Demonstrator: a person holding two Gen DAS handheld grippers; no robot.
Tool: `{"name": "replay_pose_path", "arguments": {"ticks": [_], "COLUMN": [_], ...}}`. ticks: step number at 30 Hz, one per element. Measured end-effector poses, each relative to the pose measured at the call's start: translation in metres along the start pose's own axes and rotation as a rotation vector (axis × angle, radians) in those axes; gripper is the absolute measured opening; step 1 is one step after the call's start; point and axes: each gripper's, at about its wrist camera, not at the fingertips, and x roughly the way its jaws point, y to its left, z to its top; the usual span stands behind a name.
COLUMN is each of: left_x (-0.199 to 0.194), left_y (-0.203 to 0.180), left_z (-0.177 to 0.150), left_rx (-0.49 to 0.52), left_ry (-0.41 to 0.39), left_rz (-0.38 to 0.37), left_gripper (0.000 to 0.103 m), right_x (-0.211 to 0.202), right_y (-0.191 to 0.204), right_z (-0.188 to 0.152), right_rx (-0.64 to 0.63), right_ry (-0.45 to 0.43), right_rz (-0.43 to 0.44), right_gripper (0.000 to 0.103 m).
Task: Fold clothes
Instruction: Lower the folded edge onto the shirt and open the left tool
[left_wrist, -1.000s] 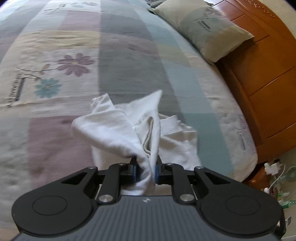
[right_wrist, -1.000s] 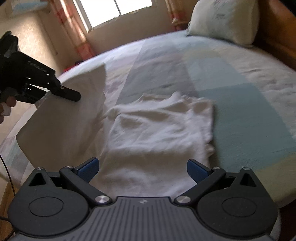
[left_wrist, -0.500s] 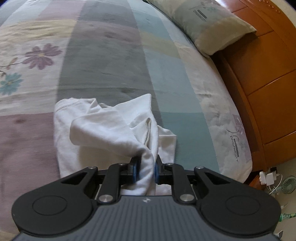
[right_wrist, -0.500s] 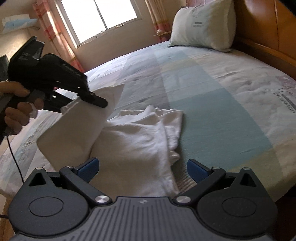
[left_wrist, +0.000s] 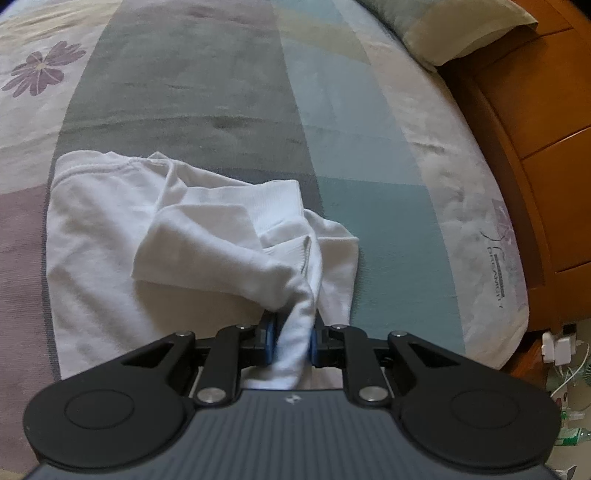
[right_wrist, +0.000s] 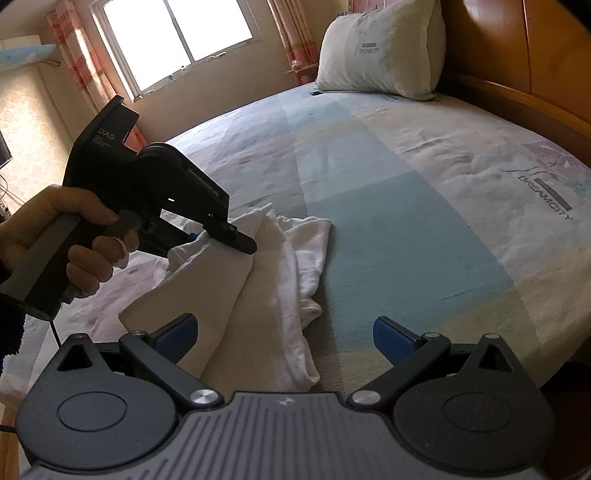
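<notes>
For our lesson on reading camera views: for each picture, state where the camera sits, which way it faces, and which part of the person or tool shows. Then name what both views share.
Left wrist: on the left gripper, looking steeply down at the white garment pinched in its jaws; only its own fingers show.
Right wrist: on the open right gripper, looking across the bed toward the window; the left hand shows.
Shared: garment, bed, pillow.
</notes>
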Motion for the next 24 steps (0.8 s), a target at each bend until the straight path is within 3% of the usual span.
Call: {"name": "replay_pose_path", "arguments": {"ticks": [6, 8, 9, 10, 11, 14, 17, 24], "left_x": [0.01, 0.012, 0.013, 0.012, 0.012, 0.009, 0.0, -0.04], "left_y": [-0.005, -0.009, -0.01, -0.011, -0.013, -0.014, -0.011, 0.007], "left_z": [0.004, 0.005, 0.007, 0.008, 0.009, 0.011, 0.013, 0.006], "left_rx": [-0.007, -0.001, -0.005, -0.003, -0.001, -0.001, -0.001, 0.153], "left_ry": [0.013, 0.017, 0.025, 0.027, 0.03, 0.02, -0.001, -0.125], "left_rz": [0.018, 0.017, 0.005, -0.015, -0.037, -0.101, -0.237, -0.161], "left_gripper": [0.017, 0.024, 0.036, 0.046, 0.048, 0.05, 0.051, 0.061], "right_x": [0.002, 0.003, 0.004, 0.004, 0.004, 0.005, 0.005, 0.003], "right_y": [0.001, 0.0, 0.0, 0.0, 0.0, 0.0, -0.001, -0.007], "right_z": [0.0, 0.0, 0.0, -0.001, -0.001, -0.001, -0.001, 0.0], "right_rx": [-0.007, -0.006, -0.006, -0.007, -0.007, -0.014, -0.014, 0.007], "right_ry": [0.007, 0.012, 0.015, 0.017, 0.019, 0.021, 0.023, 0.024], "right_rz": [0.001, -0.002, -0.004, -0.006, -0.007, -0.012, -0.017, 0.016], "right_gripper": [0.103, 0.103, 0.103, 0.103, 0.103, 0.103, 0.103, 0.103]}}
